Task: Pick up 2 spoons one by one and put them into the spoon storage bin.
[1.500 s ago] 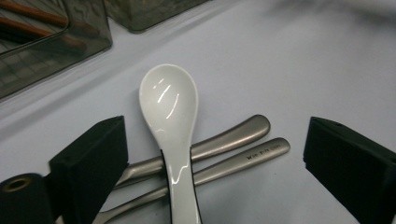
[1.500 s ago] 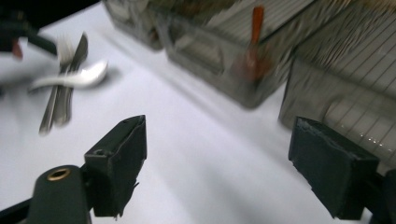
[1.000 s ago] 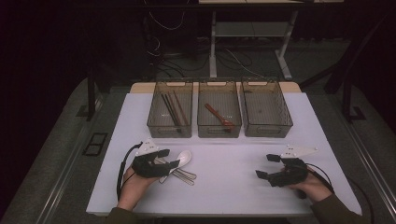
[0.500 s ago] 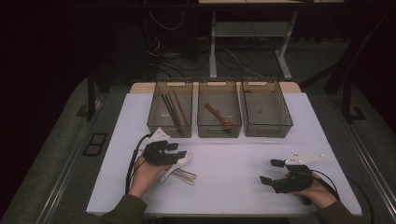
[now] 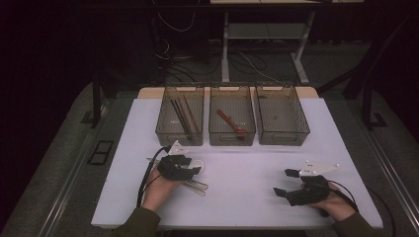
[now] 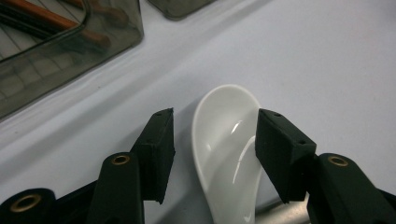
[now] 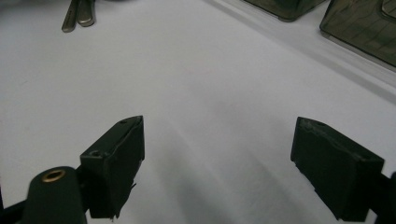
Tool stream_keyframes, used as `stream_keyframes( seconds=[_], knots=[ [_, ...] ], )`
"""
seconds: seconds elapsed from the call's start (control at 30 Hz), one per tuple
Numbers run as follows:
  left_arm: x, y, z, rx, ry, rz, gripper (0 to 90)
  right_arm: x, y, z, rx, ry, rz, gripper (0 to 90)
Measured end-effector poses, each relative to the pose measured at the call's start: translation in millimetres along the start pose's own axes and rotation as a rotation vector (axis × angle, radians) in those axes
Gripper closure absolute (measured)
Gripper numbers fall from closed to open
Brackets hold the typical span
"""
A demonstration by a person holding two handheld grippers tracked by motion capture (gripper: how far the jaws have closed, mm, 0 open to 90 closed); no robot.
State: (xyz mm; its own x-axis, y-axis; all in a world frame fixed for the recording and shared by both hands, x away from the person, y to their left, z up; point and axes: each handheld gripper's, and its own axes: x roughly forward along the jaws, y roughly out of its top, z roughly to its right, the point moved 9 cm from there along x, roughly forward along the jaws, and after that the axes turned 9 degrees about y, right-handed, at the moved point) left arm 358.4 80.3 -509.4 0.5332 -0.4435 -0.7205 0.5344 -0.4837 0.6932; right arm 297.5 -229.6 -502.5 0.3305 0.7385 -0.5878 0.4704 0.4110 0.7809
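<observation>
The left tool (image 6: 212, 140) has just been closing, its jaws now either side of the white spoon (image 6: 229, 149) lying on the tabletop (image 5: 247, 168) before the bins; one pad touches it, the other stands clear. The right tool (image 7: 224, 168) rests wide open and empty

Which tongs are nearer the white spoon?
Left. The left tongs straddle the white spoon, jaws just closing in on its bowl; the right tongs sit far across the table, open over bare surface.
</observation>
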Motion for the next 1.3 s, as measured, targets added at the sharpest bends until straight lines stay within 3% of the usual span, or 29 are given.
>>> stream_keyframes(
  seconds=[0.17, 0.47, 0.7, 0.93, 1.07, 1.3],
  knots=[
    [0.4, -0.4, 4.1, 0.032, -0.008, -0.009, 50.2, 0.8, -0.8, -0.6, -0.004, -0.001, -0.008, 17.4],
    [-1.0, -0.9, 10.0, 0.052, -0.039, -0.017, 62.0, 0.7, -1.0, -0.1, -0.004, -0.007, -0.007, 17.4],
    [-3.6, -0.8, 9.6, 0.08, -0.028, -0.024, 69.5, 0.1, -1.1, 0.9, -0.004, -0.007, -0.005, 17.4],
    [-8.7, 0.9, 10.4, 0.071, -0.044, -0.005, 80.5, 0.3, -0.7, -0.2, -0.005, -0.002, -0.006, 17.4],
    [-9.1, 1.4, 10.5, 0.086, -0.038, -0.009, 81.5, 0.2, -0.1, -1.1, -0.007, -0.002, -0.001, 17.4],
    [-11.4, 4.4, 7.2, 0.072, -0.038, 0.002, 81.8, 0.4, 0.5, -1.9, -0.012, 0.005, 0.001, 17.4]
  ],
)
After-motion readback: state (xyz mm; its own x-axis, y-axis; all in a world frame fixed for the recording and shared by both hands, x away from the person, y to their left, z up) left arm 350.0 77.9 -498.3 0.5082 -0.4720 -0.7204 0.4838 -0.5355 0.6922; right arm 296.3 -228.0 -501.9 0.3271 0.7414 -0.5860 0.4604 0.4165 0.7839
